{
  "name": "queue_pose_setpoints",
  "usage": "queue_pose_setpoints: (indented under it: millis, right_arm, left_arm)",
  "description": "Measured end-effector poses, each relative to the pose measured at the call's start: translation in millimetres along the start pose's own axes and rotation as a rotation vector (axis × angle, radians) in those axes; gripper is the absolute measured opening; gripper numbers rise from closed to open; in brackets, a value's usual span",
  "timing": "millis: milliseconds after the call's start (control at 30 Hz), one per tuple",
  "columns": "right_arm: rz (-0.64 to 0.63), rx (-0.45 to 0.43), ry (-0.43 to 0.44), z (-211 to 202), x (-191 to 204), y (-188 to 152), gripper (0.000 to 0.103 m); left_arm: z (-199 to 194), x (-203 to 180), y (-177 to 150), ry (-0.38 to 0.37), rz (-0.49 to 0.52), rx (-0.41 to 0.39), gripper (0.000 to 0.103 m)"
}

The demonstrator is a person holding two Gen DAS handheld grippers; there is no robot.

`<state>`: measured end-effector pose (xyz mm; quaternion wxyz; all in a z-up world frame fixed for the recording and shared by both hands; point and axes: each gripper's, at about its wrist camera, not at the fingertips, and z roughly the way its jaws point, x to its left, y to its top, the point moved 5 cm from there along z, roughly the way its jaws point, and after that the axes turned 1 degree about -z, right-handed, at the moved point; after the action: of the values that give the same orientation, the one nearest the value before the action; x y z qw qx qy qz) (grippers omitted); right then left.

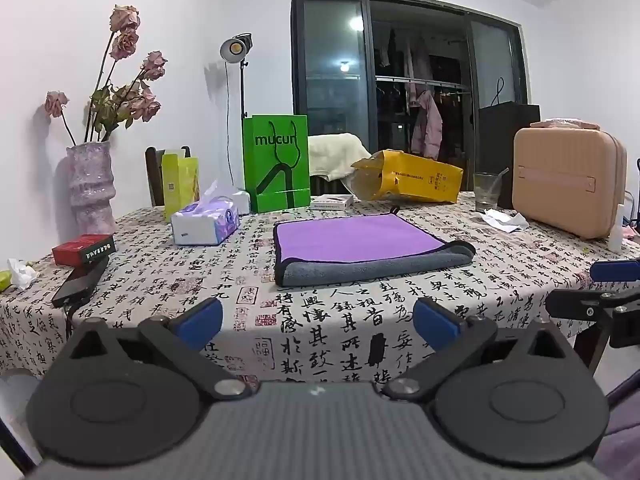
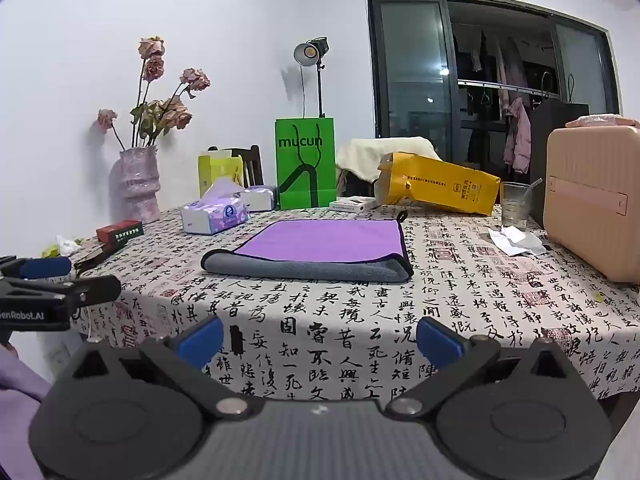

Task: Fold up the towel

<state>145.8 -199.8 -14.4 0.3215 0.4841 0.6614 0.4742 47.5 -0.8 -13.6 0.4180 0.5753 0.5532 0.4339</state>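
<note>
A towel, purple on top and grey underneath, lies folded on the calligraphy tablecloth in the middle of the table; it also shows in the right wrist view. My left gripper is open and empty, held off the table's near edge, short of the towel. My right gripper is open and empty, also off the near edge. Each gripper shows at the side of the other's view: the right one, the left one.
A tissue pack, a red box and a vase of dried roses stand at left. A green bag, a yellow bag, a glass and a pink case line the back and right.
</note>
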Motion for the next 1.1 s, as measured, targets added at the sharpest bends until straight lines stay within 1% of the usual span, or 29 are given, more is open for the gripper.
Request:
queue_pose_setpoints:
  millis: [567, 633, 1100]
  right_arm:
    - [-0.005, -0.003, -0.009, -0.6, 0.1, 0.7, 0.103]
    - [-0.006, -0.005, -0.008, -1.5, -1.5, 0.9, 0.103]
    - [-0.013, -0.009, -0.007, -2.1, 0.0, 1.4, 0.103]
  left_arm:
    - [-6.2, 0.1, 0.7, -0.01, 0.004, 0.004, 0.103]
    - [0.8, -1.4, -0.4, -0.008, 0.002, 0.008, 0.103]
    - [0.5, -3.5, 0.3, -0.01, 0.002, 0.009, 0.103]
